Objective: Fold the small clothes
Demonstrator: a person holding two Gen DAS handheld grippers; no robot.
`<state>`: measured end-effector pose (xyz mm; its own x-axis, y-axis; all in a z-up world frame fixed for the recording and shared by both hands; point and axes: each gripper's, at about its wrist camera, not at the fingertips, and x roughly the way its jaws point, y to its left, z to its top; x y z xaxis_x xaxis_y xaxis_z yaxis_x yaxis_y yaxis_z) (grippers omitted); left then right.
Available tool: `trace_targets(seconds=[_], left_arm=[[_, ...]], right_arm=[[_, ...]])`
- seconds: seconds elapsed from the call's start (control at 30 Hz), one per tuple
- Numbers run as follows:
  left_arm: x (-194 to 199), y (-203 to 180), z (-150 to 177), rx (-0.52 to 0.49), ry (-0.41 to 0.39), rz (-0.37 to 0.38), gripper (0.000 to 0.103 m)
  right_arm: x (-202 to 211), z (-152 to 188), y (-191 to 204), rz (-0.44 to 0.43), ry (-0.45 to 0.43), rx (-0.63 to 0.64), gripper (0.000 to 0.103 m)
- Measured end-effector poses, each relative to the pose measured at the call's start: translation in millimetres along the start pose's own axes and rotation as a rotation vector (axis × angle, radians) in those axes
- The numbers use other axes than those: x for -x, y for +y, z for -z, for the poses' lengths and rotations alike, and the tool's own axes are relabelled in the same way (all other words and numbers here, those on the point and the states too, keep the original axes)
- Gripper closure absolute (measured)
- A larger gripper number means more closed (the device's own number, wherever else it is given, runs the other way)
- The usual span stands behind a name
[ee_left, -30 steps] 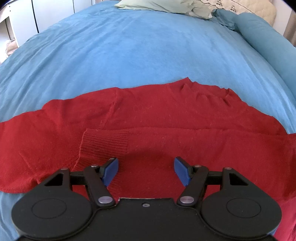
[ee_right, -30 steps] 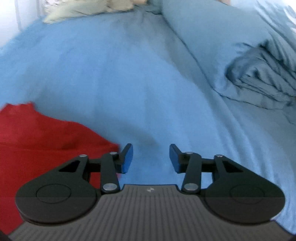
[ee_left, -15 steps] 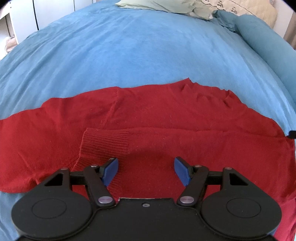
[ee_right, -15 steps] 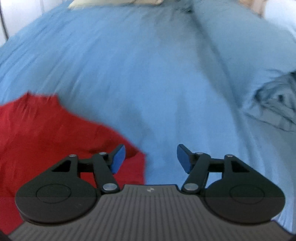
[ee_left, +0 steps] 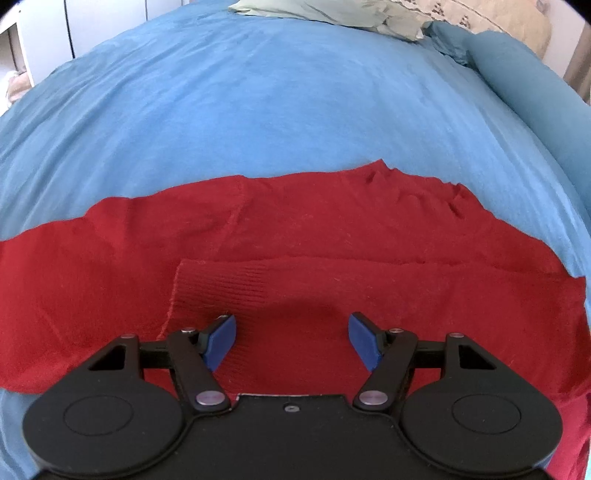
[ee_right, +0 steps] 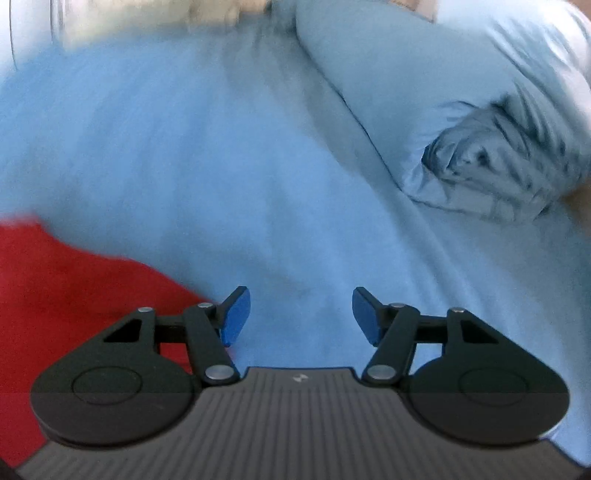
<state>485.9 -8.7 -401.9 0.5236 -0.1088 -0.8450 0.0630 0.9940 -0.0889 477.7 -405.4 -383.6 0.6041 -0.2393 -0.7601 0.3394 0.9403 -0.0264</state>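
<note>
A red knit sweater [ee_left: 314, 229] lies flat across the blue bedspread [ee_left: 258, 103], with one sleeve folded over its body; the ribbed cuff [ee_left: 218, 284] sits just ahead of my left gripper. My left gripper [ee_left: 291, 339] is open and empty, hovering over the folded sleeve. My right gripper [ee_right: 301, 315] is open and empty over bare bedspread, just right of the sweater's edge [ee_right: 74, 288], which fills the lower left of the blurred right wrist view.
Pillows [ee_left: 332, 11] lie at the head of the bed. A long blue bolster [ee_left: 524, 85] runs along the right side; it also shows in the right wrist view [ee_right: 424, 66], beside a rumpled blue sheet [ee_right: 491, 166]. White cabinets [ee_left: 44, 33] stand at far left.
My right gripper has swung over the bed near the sweater's right edge and its view is motion-blurred; its jaws stand wider than a second ago. The left gripper and sweater have barely moved.
</note>
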Motion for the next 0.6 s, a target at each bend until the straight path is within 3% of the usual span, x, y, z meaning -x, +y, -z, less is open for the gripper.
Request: trace_targets(seconds=[0.07,0.17,0.27,0.37,0.5,0.6], left_arm=[[1,2,-1,0.001,0.001,-0.001,0.031],[2,3,1,-0.025,0.0,-0.007,0.031],[2,4,6,-0.046,-0.015,-0.015,0.031],[3,2,11,-0.059,-0.029,-0.032,0.031],[16,1,11,-0.03,-0.028,-0.07,0.031],[53,5,8,0.045,-0.069,-0.071,0.031]], right_arm=[[30,18,1,-0.096,-0.05,-0.041,0.025],[63,56,18,-0.215,-0.065,-0.001,0.026],[62,88,32,-0.297,-0.011,0.014,0.027],[49,120,28,-0.301,0.038,-0.014,0.03],[57,112,25,-0.317,0.027,0.011,0.03],[83,90,15,-0.343,-0.035,0.053,0.024]])
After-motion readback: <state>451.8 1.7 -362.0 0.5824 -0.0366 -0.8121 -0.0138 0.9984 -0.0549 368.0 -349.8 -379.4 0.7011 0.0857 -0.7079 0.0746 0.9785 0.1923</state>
